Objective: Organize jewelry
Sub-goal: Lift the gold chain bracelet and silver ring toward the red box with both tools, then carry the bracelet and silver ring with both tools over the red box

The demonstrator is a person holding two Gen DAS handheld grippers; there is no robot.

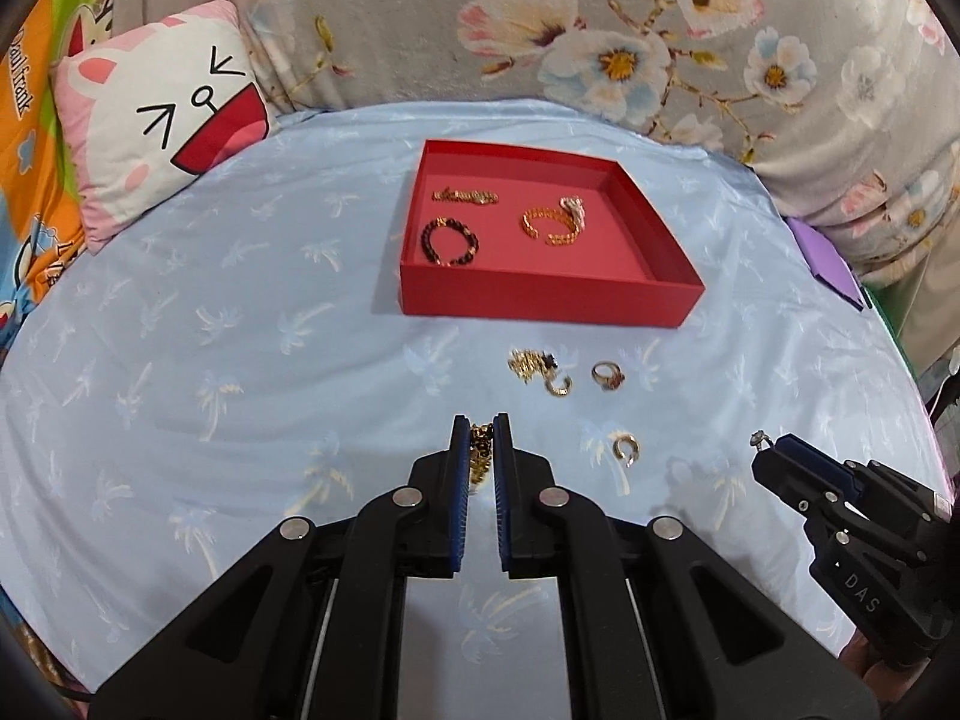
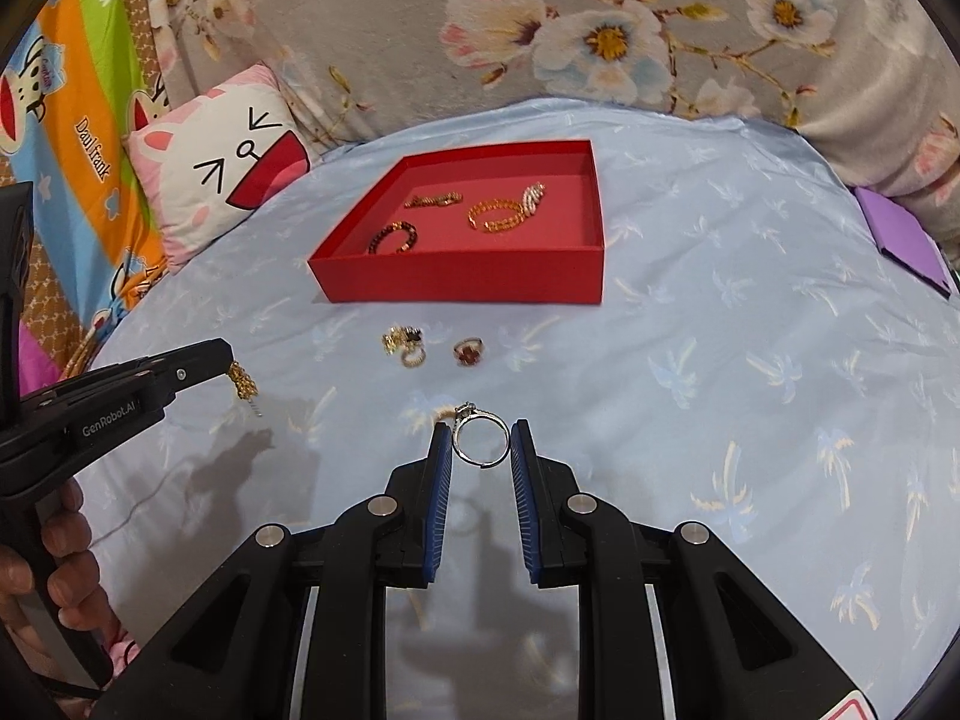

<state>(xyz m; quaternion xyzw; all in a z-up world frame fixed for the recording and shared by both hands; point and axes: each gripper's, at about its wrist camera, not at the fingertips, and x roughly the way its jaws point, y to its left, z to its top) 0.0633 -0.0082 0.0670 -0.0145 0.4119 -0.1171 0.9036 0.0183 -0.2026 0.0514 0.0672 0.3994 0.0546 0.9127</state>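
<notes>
A red tray (image 1: 540,294) (image 2: 468,279) sits on the pale blue sheet and holds a dark bead bracelet (image 1: 450,240), a gold chain piece (image 1: 465,197) and a gold cuff (image 1: 549,225). My left gripper (image 1: 481,429) (image 2: 231,360) is shut on a gold chain (image 1: 480,456) (image 2: 242,383), which hangs above the sheet. My right gripper (image 2: 480,435) (image 1: 771,444) is shut on a silver ring (image 2: 480,438) (image 1: 759,438). Loose on the sheet lie a gold cluster (image 1: 537,369) (image 2: 405,342), a red-stone ring (image 1: 607,375) (image 2: 469,351) and a gold hoop (image 1: 626,449).
A cat-face pillow (image 1: 162,120) (image 2: 222,180) lies at the back left. A floral blanket (image 1: 540,18) runs along the back. A purple box (image 1: 831,267) (image 2: 900,237) sits at the right edge of the sheet.
</notes>
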